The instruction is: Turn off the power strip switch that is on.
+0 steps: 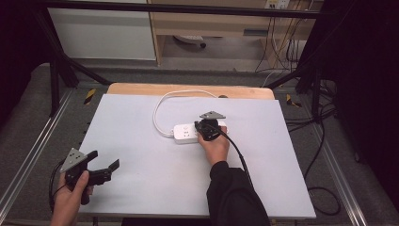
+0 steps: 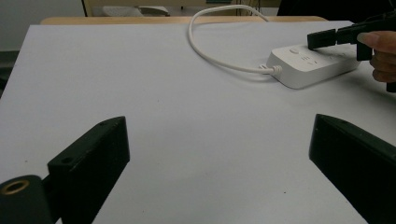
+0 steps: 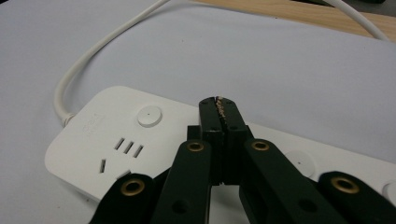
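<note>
A white power strip lies near the middle of the pale grey mat, and its white cable loops off to the back. My right gripper is over the strip's right part, shut, with nothing between its jaws. In the right gripper view the joined tips stand above the strip's top, to the right of a round button; whether they touch it I cannot tell. At the mat's near left corner my left gripper is open and holds nothing. The left gripper view has the strip far off to the right.
The mat covers a wooden table whose bare edge shows at the back. Black frame posts stand at both sides. Loose black cables lie on the floor to the right. A cabinet stands behind.
</note>
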Demonstrator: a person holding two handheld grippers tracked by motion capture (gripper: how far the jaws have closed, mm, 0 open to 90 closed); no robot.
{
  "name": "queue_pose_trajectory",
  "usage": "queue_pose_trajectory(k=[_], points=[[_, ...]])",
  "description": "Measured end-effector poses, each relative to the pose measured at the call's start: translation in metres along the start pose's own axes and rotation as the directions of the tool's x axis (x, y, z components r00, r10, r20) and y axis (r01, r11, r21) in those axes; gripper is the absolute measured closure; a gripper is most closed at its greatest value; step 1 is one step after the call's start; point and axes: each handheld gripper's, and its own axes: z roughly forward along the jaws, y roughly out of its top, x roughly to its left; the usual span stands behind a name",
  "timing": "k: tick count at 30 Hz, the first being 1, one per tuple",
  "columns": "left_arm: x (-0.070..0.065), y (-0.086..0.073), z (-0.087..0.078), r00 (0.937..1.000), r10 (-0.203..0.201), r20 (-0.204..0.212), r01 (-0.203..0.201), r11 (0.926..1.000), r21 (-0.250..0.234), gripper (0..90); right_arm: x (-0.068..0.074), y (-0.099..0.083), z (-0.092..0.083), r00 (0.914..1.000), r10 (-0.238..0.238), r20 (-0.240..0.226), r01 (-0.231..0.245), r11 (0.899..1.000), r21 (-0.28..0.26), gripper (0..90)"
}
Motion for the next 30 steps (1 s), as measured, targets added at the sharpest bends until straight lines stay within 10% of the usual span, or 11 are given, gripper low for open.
queue_pose_trajectory(k=[30], points=[[-0.0008,0.0001,0.0003,1.0,0.001,-0.005,-0.001,1.0,0.005,5.1,0.0021,-0.0044,-0.001,0.9999,0.015,0.007,-0.015,1.0,-0.027,90.0]])
